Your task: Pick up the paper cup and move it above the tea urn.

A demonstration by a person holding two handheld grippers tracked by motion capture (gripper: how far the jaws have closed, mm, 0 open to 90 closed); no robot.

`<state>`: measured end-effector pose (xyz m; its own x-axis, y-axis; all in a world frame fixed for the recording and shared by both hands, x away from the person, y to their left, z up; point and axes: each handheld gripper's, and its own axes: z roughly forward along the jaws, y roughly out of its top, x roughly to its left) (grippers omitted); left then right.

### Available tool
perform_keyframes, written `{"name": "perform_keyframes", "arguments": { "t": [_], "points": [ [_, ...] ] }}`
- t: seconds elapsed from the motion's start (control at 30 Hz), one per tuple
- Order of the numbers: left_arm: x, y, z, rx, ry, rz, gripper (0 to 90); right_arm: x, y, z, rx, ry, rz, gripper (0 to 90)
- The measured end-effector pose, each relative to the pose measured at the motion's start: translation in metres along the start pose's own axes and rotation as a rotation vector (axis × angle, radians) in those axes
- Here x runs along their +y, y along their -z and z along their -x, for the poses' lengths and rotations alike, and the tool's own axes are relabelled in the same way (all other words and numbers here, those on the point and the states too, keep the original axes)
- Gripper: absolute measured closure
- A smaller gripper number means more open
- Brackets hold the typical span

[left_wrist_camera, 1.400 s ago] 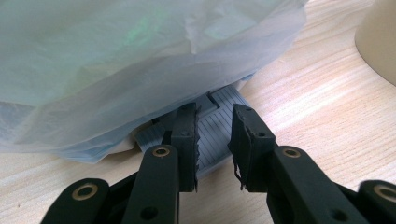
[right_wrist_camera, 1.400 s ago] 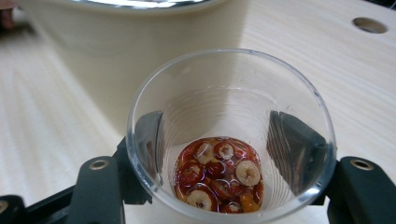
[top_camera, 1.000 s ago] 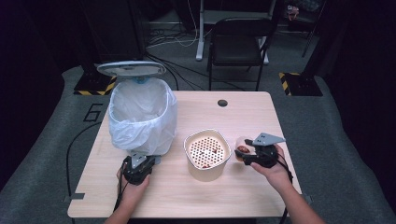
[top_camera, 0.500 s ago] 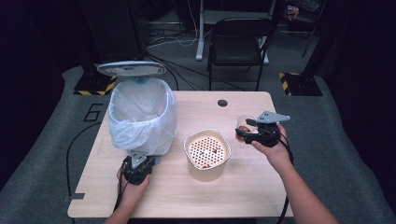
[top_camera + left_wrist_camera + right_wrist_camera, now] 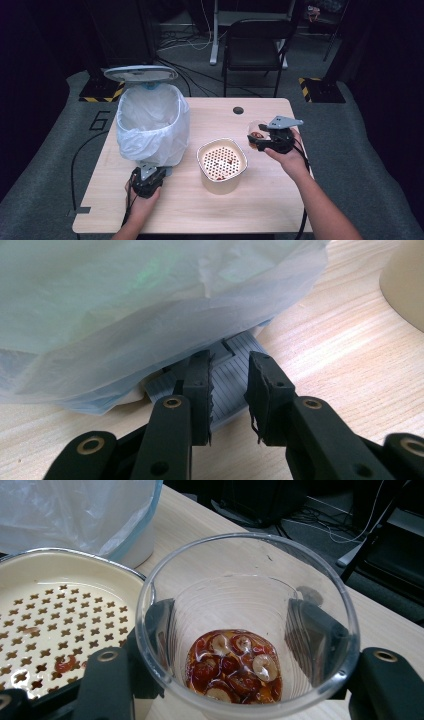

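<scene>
A bin lined with a white bag (image 5: 152, 122) stands at the table's left with its lid (image 5: 140, 73) raised. My left gripper (image 5: 147, 175) sits at the bin's foot. In the left gripper view its jaws (image 5: 230, 385) are nearly together with nothing between them, tips down on the grey ribbed pedal (image 5: 240, 347). My right gripper (image 5: 260, 137) is shut on a clear plastic cup (image 5: 256, 134), upright in the air to the right of a cream pot with a perforated insert (image 5: 222, 161). The cup (image 5: 245, 580) holds red fruit slices in liquid (image 5: 235, 665).
A few red bits lie on the pot's perforated insert (image 5: 55, 610). A round cable hole (image 5: 238, 110) is in the wooden table (image 5: 225, 210) near its far edge. Beyond the table stands a black chair (image 5: 255, 45), and cables run across the floor.
My right gripper has risen from near the tabletop and moved toward the table's far side with the cup. The left gripper and the bin lid have stayed put.
</scene>
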<state>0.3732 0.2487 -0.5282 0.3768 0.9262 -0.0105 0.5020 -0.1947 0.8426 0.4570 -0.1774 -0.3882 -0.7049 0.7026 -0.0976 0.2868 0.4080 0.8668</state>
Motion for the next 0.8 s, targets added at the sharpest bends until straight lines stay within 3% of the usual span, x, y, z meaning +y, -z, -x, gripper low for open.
{"name": "perform_keyframes", "arguments": {
  "t": [0.4, 0.43, 0.8],
  "points": [
    [0.0, 0.001, -0.001, -0.009, -0.001, -0.014, 71.5, 0.016, -0.001, -0.004, -0.014, 0.09, -0.001, 37.2],
    [0.0, 0.0, 0.0, -0.001, 0.004, 0.002, 71.6, 0.018, -0.001, -0.005, -0.014, 0.1, -0.001, 37.2],
    [0.0, 0.0, 0.0, 0.0, 0.001, 0.004, 71.6, 0.034, -0.005, -0.015, 0.008, 0.19, -0.001, 37.5]
  ]
}}
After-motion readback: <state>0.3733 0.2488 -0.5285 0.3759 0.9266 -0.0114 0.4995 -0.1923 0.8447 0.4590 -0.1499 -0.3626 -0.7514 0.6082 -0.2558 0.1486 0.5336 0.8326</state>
